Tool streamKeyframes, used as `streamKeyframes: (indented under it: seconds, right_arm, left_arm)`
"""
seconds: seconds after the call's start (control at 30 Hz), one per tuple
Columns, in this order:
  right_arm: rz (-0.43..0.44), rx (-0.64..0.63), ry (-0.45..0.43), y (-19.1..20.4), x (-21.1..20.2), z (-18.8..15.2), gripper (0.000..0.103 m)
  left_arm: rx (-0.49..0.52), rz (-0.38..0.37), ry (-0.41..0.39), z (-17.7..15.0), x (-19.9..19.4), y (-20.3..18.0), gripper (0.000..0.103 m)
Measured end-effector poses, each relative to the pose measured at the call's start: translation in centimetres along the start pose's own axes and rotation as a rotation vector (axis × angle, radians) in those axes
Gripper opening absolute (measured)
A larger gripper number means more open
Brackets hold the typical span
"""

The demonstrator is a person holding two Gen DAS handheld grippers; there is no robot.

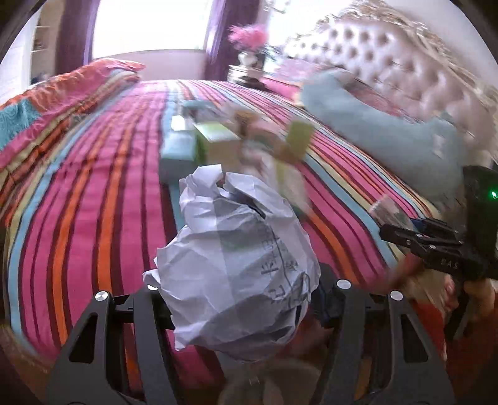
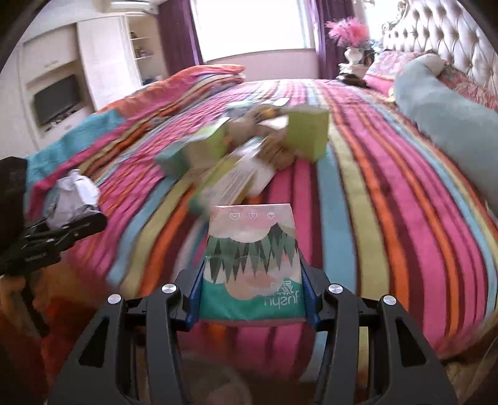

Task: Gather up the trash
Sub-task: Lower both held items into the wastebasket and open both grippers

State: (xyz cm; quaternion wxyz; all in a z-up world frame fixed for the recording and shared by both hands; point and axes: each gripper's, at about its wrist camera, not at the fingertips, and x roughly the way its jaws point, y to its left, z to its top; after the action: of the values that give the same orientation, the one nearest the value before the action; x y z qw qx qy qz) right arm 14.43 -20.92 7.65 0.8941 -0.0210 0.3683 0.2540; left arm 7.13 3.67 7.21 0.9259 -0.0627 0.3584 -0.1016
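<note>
**Trash lifted off striped bed, one piece per gripper**

Crumpled paper (image 1: 236, 264), white with faint printed lines, clamped in the left gripper (image 1: 239, 299), jaws partway closed and pressing its two sides, at the six o'clock of the left wrist view. Tissue pack (image 2: 252, 264), printed with green trees and pink clouds, pinched upright in the right gripper (image 2: 252, 296), blue pads tight on both edges, at six o'clock of the right wrist view. Both pieces held clear above the striped bedspread (image 2: 389, 193), pink, orange, blue and yellow.

Beyond each held piece, toward twelve o'clock, a blurred heap of remaining litter (image 2: 249, 146) lying mid-bed: green cartons, a pale teal box, loose wrappers, not told apart in detail. Same heap (image 1: 224, 143) at twelve o'clock of the paper ball in the left view.

Right gripper also seen at three o'clock of the left view, left gripper with its white wad at nine o'clock of the right view.

Farther out: pale blue bolster (image 2: 442, 118) at two o'clock, tufted headboard (image 2: 442, 28) behind it, vase of pink plumes (image 2: 351, 40) at one o'clock, folded quilt (image 2: 199, 81) at eleven o'clock, purple curtains (image 2: 177, 31) framing a bright window.
</note>
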Motion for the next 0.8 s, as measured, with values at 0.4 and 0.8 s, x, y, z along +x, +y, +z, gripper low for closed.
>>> streamKeyframes:
  seconds: [0.4,0.8]
  right_arm:
    - [0.056,0.123,0.501,6.6,8.0,-19.5,0.048]
    - [-0.013,0.036,0.528,7.9,9.3,-21.6,0.074]
  left_arm:
    - [-0.094,-0.041,0.575,-23.0,7.5,-2.6,0.060]
    - [-0.017,0.005,0.639,-24.4,9.1,-3.9,0.089]
